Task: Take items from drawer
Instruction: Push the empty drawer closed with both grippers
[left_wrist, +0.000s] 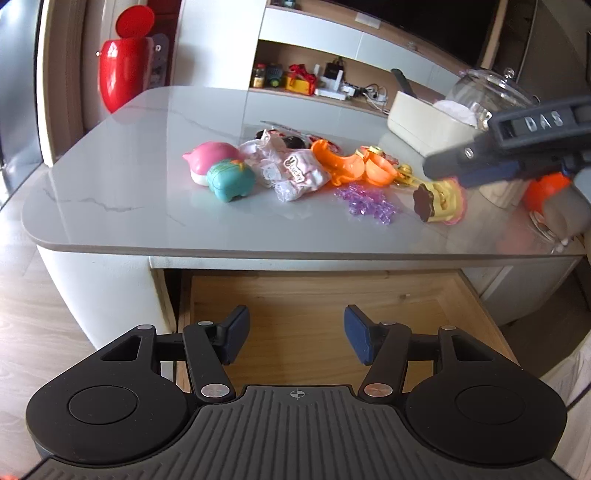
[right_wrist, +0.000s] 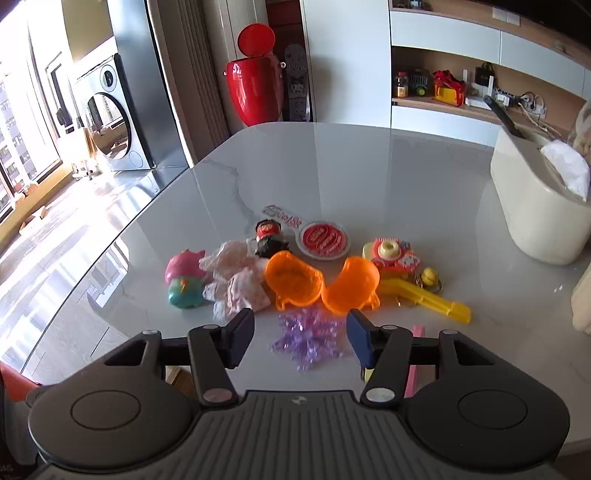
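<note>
Orange shell halves (right_wrist: 321, 284), two, one drawer (left_wrist: 314, 306)

We are in a home. Behind the marble-look counter (right_wrist: 332, 166) we see a red flip-lid bin (right_wrist: 255, 88), and to its left a front-loading washing machine (right_wrist: 110, 118) by sunlit windows. Right of the bin, wall shelves (right_wrist: 461, 92) hold jars, toys and chargers. Children's toys (right_wrist: 295, 280) lie scattered on the counter.

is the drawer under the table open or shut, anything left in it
Open: the wooden drawer is pulled out below the tabletop edge, showing bare wood floor. Its near part is hidden behind the left claw, so cannot tell if fully empty.
</note>
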